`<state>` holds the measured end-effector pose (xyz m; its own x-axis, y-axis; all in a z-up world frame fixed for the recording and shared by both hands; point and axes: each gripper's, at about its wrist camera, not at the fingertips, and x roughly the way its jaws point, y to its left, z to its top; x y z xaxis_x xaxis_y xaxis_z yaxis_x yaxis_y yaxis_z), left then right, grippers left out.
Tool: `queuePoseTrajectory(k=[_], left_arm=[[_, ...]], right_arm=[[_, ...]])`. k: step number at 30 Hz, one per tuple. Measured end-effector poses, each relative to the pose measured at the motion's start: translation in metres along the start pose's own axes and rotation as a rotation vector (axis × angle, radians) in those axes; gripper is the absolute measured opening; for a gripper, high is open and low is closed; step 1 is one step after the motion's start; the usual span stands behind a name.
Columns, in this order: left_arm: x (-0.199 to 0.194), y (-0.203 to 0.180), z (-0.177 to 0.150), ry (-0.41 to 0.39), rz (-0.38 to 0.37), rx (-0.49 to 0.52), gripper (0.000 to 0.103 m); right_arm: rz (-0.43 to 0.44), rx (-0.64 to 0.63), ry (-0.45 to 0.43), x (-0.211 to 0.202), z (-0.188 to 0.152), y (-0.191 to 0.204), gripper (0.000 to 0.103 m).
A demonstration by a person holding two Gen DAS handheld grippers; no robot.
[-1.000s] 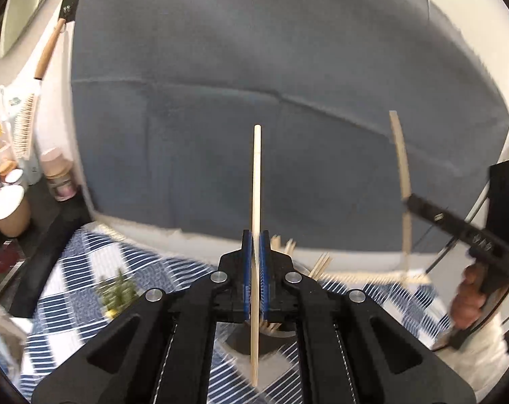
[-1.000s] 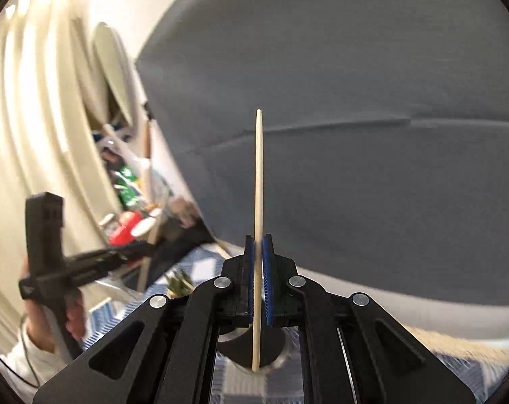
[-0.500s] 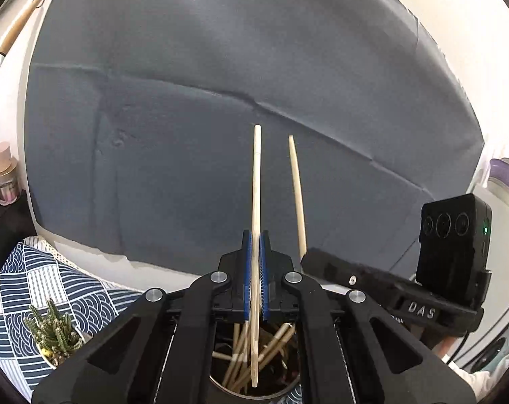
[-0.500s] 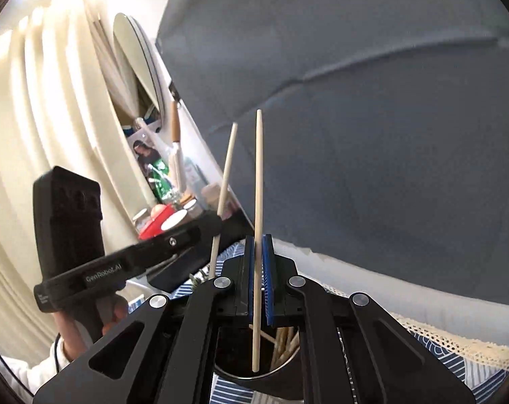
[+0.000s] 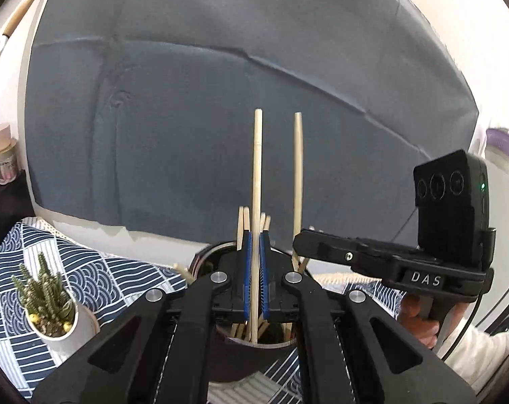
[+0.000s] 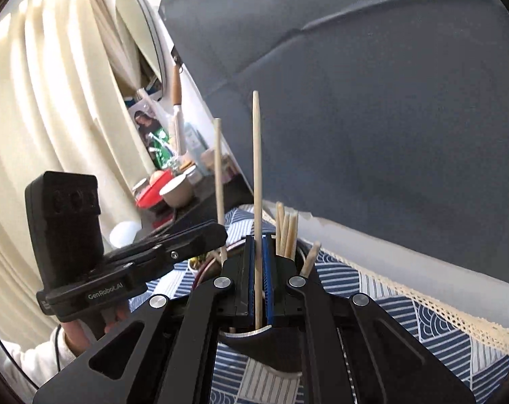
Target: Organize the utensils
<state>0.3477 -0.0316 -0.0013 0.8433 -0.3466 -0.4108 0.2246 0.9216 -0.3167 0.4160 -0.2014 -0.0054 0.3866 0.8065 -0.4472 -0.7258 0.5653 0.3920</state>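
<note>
The left gripper (image 5: pixel 254 266) pinches one pale wooden chopstick (image 5: pixel 256 168) upright, its lower end inside the dark round holder cup (image 5: pixel 254 346) among other sticks; the right gripper (image 6: pixel 261 266) clamps a second wooden chopstick (image 6: pixel 257 155) likewise over that cup, with the patterned blue-and-white cloth (image 6: pixel 406 309) and grey backdrop sheet (image 5: pixel 187 118) beyond

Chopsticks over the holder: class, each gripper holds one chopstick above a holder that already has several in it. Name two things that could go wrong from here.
1. The left gripper and right gripper crowd over one holder, so they might knock together.
2. The held chopstick may land on the chopsticks already inside and jam or tip out over the rim. The other held chopstick runs the same risk.
</note>
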Motion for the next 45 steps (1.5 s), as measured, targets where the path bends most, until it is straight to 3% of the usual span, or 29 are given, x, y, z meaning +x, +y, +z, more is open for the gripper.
queuePoseTrajectory(k=[4, 6, 9, 11, 13, 15, 16, 19, 22, 29, 33, 39, 42, 45], left_arm=[[-0.01, -0.003, -0.004, 0.008, 0.014, 0.012, 0.008], [-0.016, -0.006, -0.005, 0.019, 0.025, 0.026, 0.015], [-0.029, -0.009, -0.008, 0.021, 0.055, 0.053, 0.033], [-0.039, -0.012, -0.009, 0.021, 0.073, 0.068, 0.053], [-0.049, -0.014, -0.01, 0.02, 0.088, 0.077, 0.064], [-0.06, -0.015, -0.012, 0.02, 0.107, 0.067, 0.083], [-0.066, -0.015, -0.014, 0.014, 0.121, 0.06, 0.089], [-0.082, -0.015, -0.021, 0.021, 0.127, 0.036, 0.098], [-0.095, -0.015, -0.028, 0.042, 0.144, 0.035, 0.097], [-0.131, -0.023, -0.048, 0.063, 0.172, 0.052, 0.097], [-0.152, -0.035, -0.062, 0.059, 0.229, 0.104, 0.097], [-0.175, -0.046, -0.08, 0.074, 0.187, 0.104, 0.097], [-0.186, -0.051, -0.088, 0.056, 0.273, 0.117, 0.097], [-0.198, -0.051, -0.092, 0.048, 0.287, 0.117, 0.097]], right_arm=[[-0.038, -0.015, -0.004, -0.007, -0.001, 0.008, 0.009], [-0.049, -0.017, 0.001, -0.014, -0.002, 0.013, 0.009], [-0.069, -0.016, 0.008, -0.025, -0.002, 0.018, 0.014], [-0.095, -0.022, 0.007, -0.036, -0.005, 0.022, 0.041], [-0.12, -0.033, 0.005, -0.044, -0.006, 0.028, 0.045], [-0.15, -0.044, 0.006, -0.055, -0.009, 0.037, 0.051], [-0.169, -0.048, 0.002, -0.059, -0.009, 0.039, 0.059], [-0.217, -0.055, -0.008, -0.07, -0.013, 0.054, 0.072], [-0.259, -0.049, -0.026, -0.082, -0.02, 0.067, 0.086], [-0.354, -0.033, -0.06, -0.112, -0.044, 0.103, 0.093], [-0.395, -0.012, -0.082, -0.129, -0.063, 0.125, 0.094], [-0.507, -0.021, -0.087, -0.147, -0.093, 0.152, 0.095], [-0.509, -0.014, -0.096, -0.157, -0.106, 0.162, 0.095], [-0.518, -0.015, -0.102, -0.164, -0.117, 0.174, 0.095]])
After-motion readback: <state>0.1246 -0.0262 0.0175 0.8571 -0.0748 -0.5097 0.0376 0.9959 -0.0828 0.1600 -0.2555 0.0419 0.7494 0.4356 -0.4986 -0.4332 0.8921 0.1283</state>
